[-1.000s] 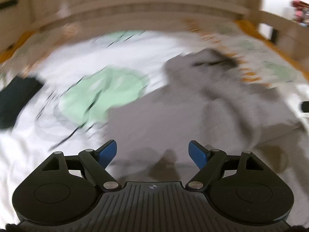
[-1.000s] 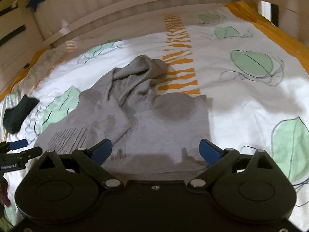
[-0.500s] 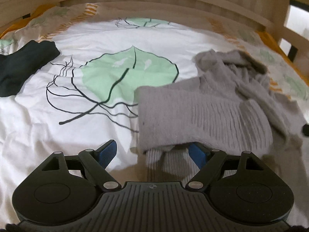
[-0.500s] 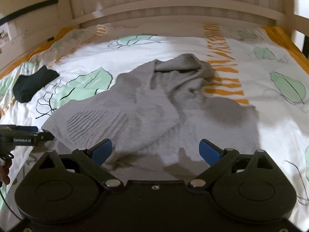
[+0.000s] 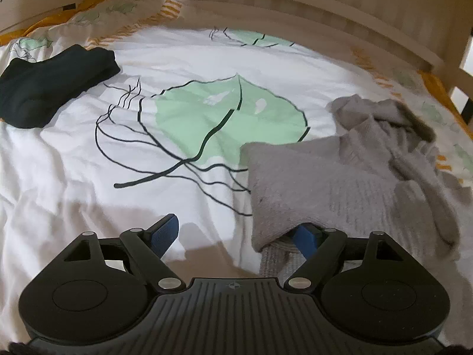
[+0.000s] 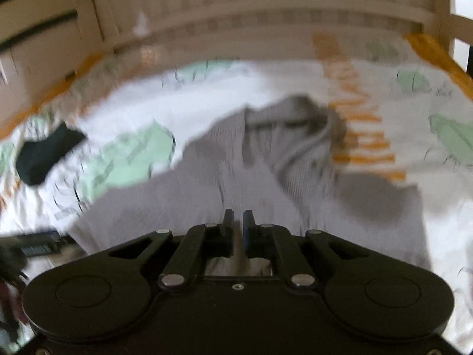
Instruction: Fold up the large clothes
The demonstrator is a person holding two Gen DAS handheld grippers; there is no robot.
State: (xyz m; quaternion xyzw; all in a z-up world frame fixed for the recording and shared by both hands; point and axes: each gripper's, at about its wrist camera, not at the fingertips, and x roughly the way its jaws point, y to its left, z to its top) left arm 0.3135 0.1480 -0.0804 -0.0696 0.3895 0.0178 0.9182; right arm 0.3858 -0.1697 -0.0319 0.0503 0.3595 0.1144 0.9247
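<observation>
Right claw (image 6: pixel 238 222) clamped shut on grey sweater (image 6: pixel 251 207) hem, anchoring it; left claw (image 5: pixel 236 233) wide open, straddling sweater corner on bed (image 5: pixel 74 177), ready to pinch.

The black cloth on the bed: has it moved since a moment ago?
Cannot tell. The black cloth sits beside the same green leaf print on the bedcover; it only shifts in the picture because the camera moved.

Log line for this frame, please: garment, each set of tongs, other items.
garment: grey sweater crumpled on leaf-print bedding | left tongs: open, one finger under sweater edge | right tongs: shut over sweater | other: folded dark garment
</observation>
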